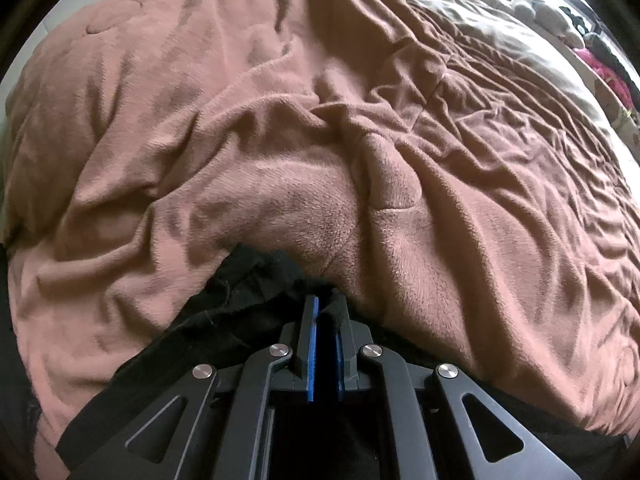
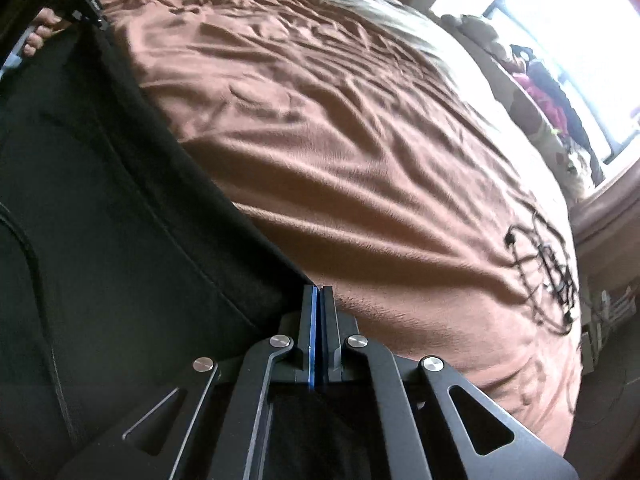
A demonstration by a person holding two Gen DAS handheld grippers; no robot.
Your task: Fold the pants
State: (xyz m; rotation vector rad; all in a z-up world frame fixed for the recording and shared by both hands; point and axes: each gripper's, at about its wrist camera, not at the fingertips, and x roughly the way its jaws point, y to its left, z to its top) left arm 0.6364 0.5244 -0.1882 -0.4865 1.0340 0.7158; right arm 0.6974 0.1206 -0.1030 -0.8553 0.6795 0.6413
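The black pants (image 2: pixel 100 200) lie spread over the left of a brown blanket (image 2: pixel 340 140) on a bed. One straight edge of the pants runs from the far left down to my right gripper (image 2: pixel 320 294). That gripper is shut, with the pants' edge pinched at its tips. In the left wrist view my left gripper (image 1: pixel 326 310) is shut on a bunched fold of the black pants (image 1: pixel 240 292), and a tuft of cloth sticks out between its blue pads. The right wrist view shows the left gripper (image 2: pixel 90 4) at the far end of that edge, with a hand (image 2: pixel 40 30) behind it.
The rumpled brown blanket (image 1: pixel 360 140) covers the bed, with a raised fold at its middle. A tangle of black cable (image 2: pixel 548 272) lies on it near the right edge. A bright window (image 2: pixel 560 40) and a ledge of clothes and soft toys (image 2: pixel 548 92) stand beyond.
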